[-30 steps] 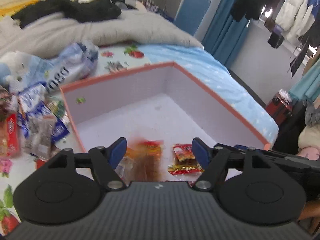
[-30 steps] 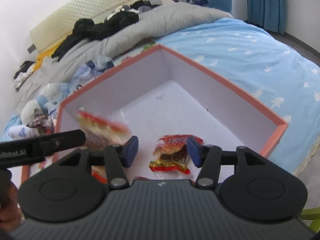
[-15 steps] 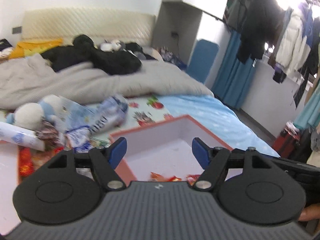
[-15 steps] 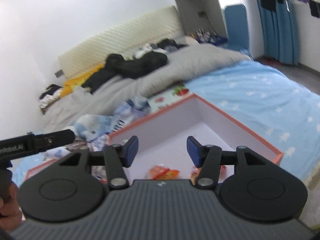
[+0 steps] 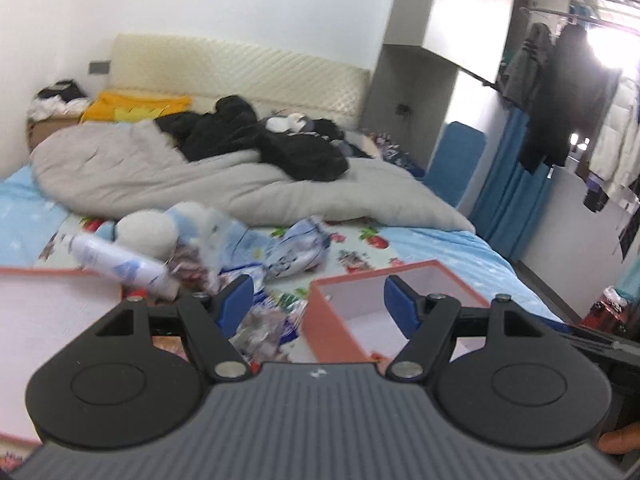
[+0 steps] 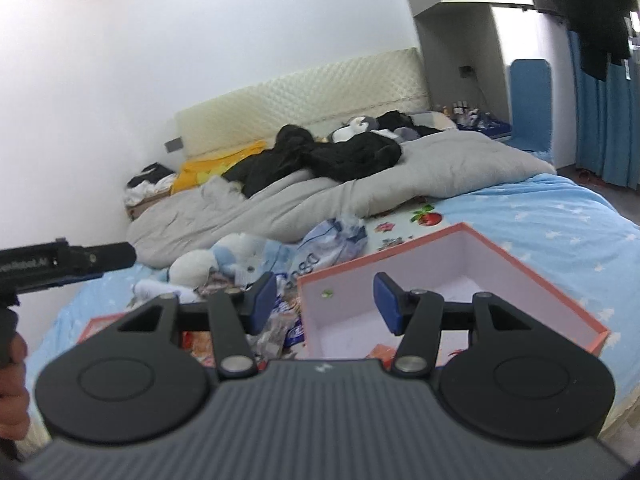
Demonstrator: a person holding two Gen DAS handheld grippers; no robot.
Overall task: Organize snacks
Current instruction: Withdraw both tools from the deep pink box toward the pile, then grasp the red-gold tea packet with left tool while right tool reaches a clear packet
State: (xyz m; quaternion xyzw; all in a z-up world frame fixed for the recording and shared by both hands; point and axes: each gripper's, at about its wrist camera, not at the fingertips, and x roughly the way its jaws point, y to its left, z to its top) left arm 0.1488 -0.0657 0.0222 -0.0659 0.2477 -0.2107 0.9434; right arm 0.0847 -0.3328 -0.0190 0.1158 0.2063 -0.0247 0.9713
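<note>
Both grippers are pulling up and back from the box since a second ago, when they were hanging right over its floor; a blurred packet that was between the left fingers then is gone from them.

Left gripper (image 5: 319, 298) is hovering above the near corner of the orange-rimmed box (image 5: 328, 322), blue pads spread wide, gripping nothing. Right gripper (image 6: 325, 301) is hovering over the box (image 6: 532, 276) too, fingers equally wide apart and holding nothing.

Red-orange snack packets (image 6: 380, 351) are lying on the box's white floor, mostly hidden behind the right gripper body, so probably two but hard to count. Loose snack pile (image 5: 266, 324) is sitting on the bed just left of the box, blurred in the left view. Blue-white plastic bag (image 6: 334, 242) is lying behind the pile, a white plush toy (image 6: 192, 266) and a white bottle (image 5: 120, 264) further left. Second orange-edged lid or box (image 5: 44, 312) is lying at the far left. Grey duvet (image 6: 340, 196) with black clothes (image 6: 332, 156) is filling the back of the bed.
</note>
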